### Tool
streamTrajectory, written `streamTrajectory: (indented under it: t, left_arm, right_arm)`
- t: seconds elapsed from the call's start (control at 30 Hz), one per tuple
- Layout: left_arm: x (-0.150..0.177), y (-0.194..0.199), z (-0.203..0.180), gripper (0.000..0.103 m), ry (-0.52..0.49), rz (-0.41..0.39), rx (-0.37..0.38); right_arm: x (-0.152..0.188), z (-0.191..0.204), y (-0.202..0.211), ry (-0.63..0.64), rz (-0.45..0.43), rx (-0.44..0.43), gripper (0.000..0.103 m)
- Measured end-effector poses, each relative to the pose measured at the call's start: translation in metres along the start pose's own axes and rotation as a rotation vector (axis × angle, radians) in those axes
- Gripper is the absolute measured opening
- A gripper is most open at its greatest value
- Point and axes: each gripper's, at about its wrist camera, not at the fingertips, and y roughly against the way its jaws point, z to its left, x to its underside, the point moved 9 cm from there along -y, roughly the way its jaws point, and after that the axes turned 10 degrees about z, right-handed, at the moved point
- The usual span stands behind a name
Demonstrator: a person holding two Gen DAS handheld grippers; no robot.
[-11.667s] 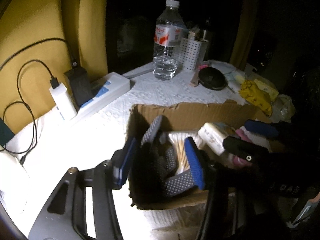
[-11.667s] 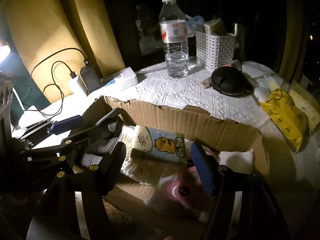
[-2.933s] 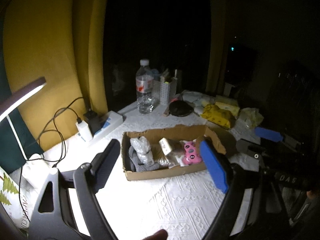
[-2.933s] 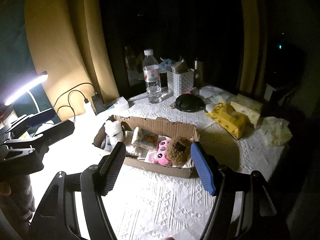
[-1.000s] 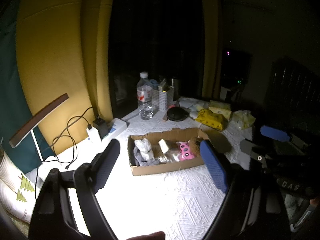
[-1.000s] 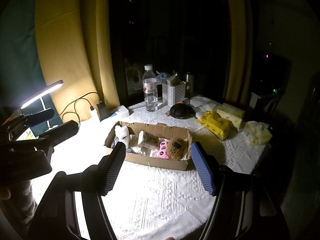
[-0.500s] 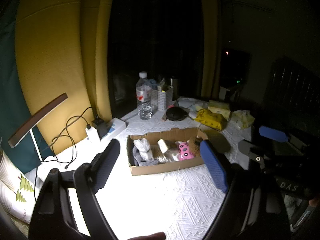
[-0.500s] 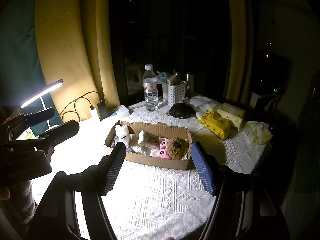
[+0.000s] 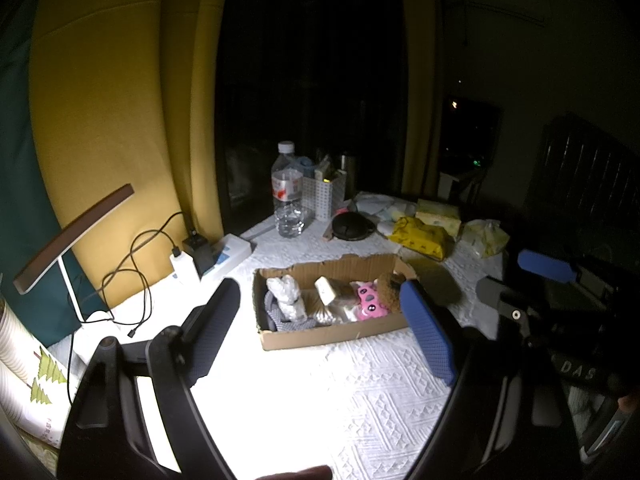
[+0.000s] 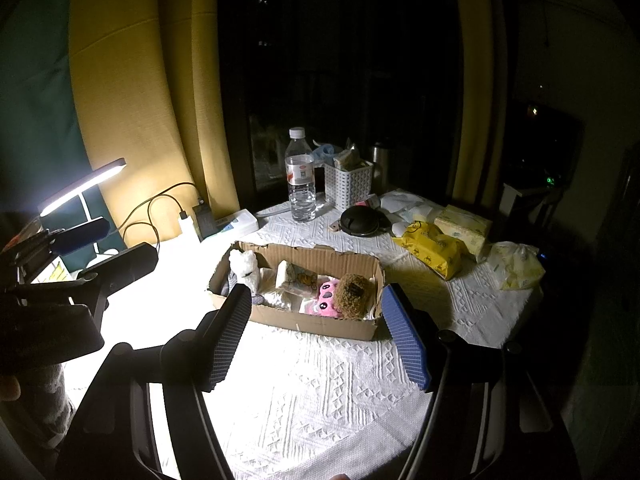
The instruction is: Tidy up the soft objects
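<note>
Both grippers have pulled back from the torn brown cardboard box; left gripper and right gripper hang released, empty. The pink plush toy lies in the box's right end, beyond the jaws.

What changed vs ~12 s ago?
Both claws have pulled up and back out of the cardboard box. The left claw no longer reaches over the grey dotted cloth; the right claw has left the pink plush. Both are open and hold nothing. A white plush and a brown plush now show in the box. The water bottle and basket have not moved.
</note>
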Motion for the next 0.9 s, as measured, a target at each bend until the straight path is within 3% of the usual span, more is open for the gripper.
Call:
streamTrajectory:
  t: [0.9]
  left_arm:
    - [0.0004, 0.0011, -0.0019, 0.084, -0.002, -0.006, 0.005]
  right_arm:
    - [-0.0007, 0.0002, -0.0007, 0.0, 0.002, 0.0, 0.071]
